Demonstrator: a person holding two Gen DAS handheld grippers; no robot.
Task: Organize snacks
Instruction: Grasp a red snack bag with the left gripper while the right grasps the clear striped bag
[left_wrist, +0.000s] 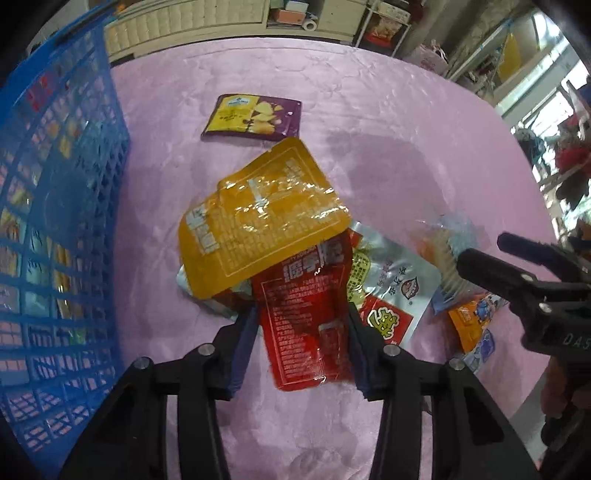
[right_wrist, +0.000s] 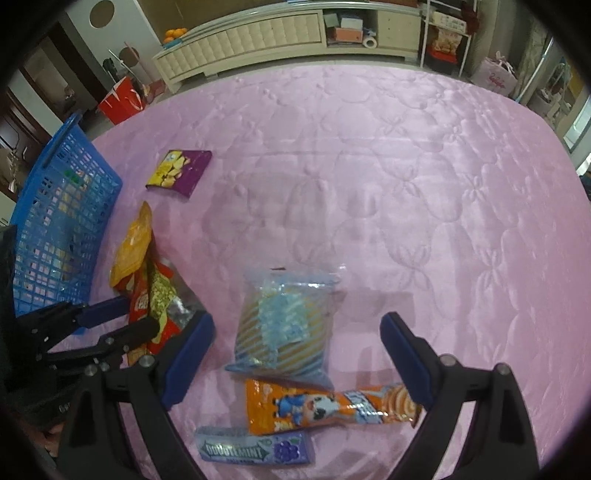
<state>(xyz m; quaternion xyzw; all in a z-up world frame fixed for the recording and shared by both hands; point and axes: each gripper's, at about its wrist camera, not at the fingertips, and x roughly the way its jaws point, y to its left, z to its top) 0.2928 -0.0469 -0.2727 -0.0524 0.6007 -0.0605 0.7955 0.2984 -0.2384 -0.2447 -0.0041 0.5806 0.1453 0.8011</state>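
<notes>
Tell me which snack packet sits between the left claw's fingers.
The red packet. It is gripped at both edges by the left claw, while the yellow packet lies above it and the purple packet lies apart.

Beyond the pink quilted cover (right_wrist: 369, 184) you see a long cream cabinet (right_wrist: 258, 37) along the far wall, oranges (right_wrist: 174, 34) on its left end, a red paper bag (right_wrist: 122, 103) on the floor far left, and a pink bag (right_wrist: 496, 79) far right.

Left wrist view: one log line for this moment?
left tool: shut on red packet | right tool: open above clear cracker bag | blue basket: beside pile
</notes>
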